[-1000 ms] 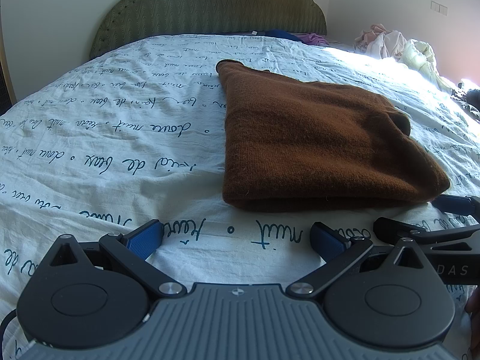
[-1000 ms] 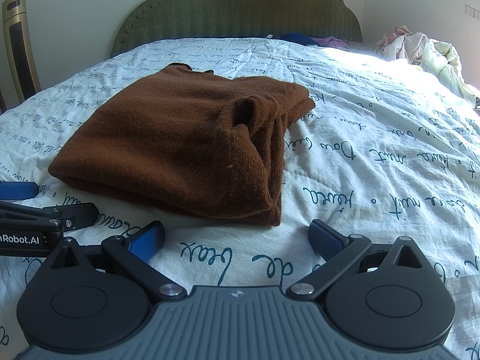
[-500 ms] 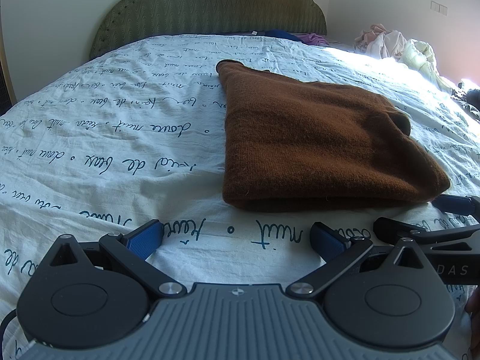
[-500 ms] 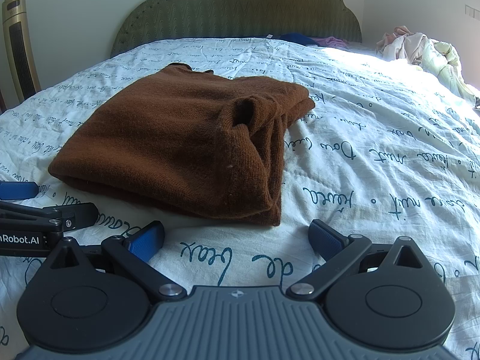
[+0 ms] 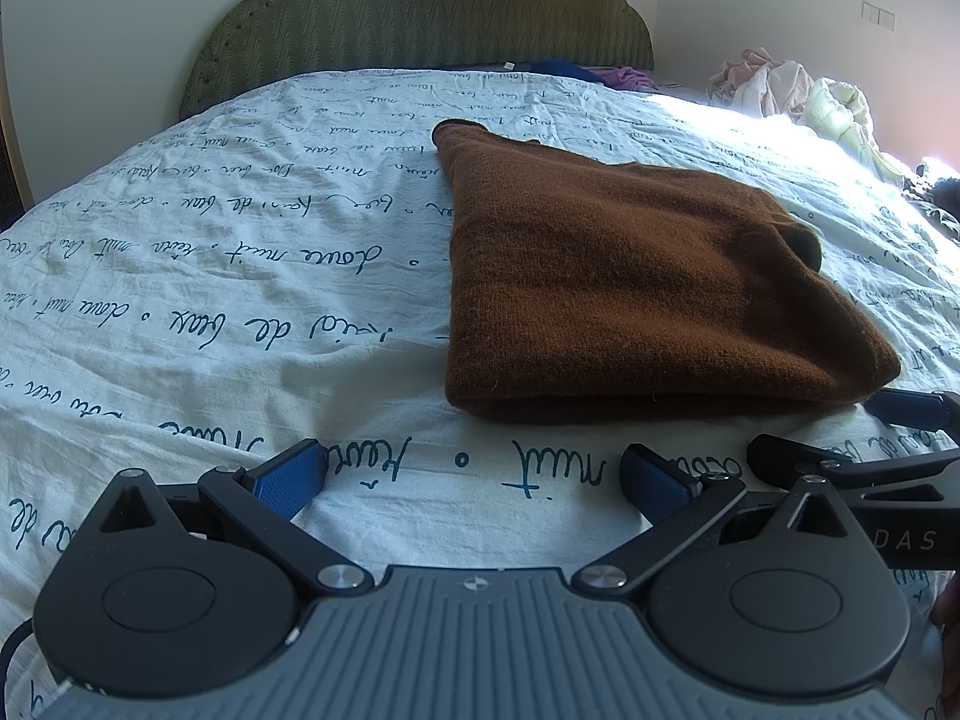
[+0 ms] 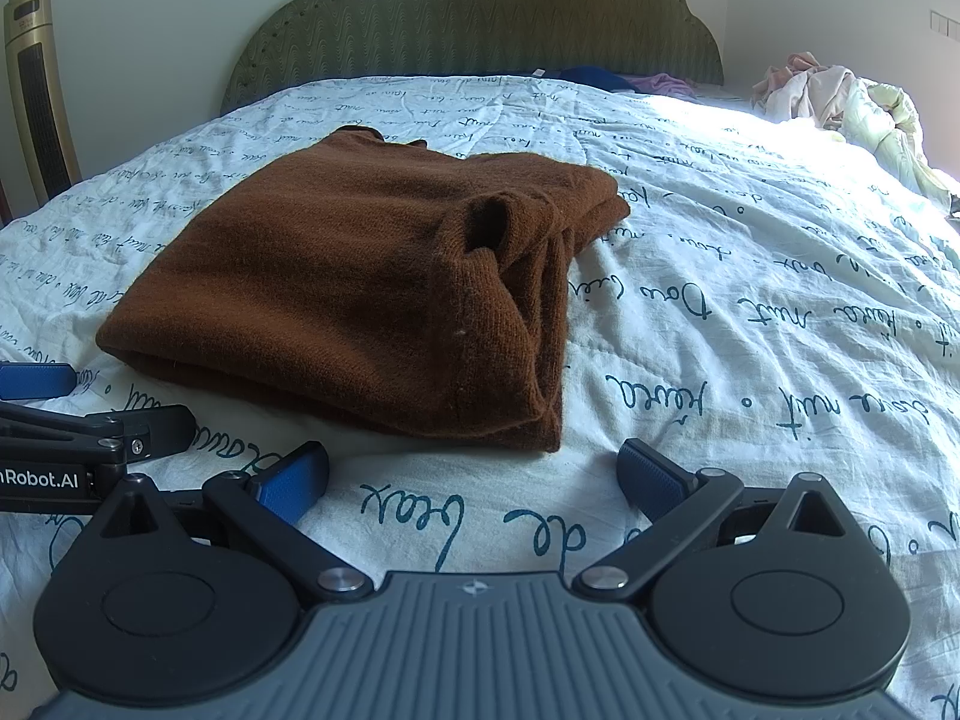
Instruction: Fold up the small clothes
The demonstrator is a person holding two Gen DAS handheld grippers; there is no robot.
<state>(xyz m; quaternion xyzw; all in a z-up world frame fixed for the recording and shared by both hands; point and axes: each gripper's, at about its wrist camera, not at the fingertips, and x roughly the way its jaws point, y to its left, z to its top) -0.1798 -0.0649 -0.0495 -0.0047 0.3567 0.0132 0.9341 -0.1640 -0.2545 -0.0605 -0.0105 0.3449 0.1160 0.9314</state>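
Note:
A brown knitted sweater [image 5: 630, 288] lies folded in a thick rectangle on the bed; it also shows in the right wrist view [image 6: 360, 276], with layered edges and a sleeve opening on its right side. My left gripper [image 5: 474, 477] is open and empty, low over the sheet just short of the sweater's near fold. My right gripper [image 6: 474, 474] is open and empty, just short of the sweater's near right corner. Each gripper's fingers show at the edge of the other's view.
The bed has a white sheet with dark script [image 5: 210, 276] and a green padded headboard [image 5: 420, 6]. A heap of pale clothes [image 6: 840, 102] lies at the far right. Blue and purple garments [image 6: 624, 81] lie by the headboard. A gold tower appliance [image 6: 36, 96] stands at left.

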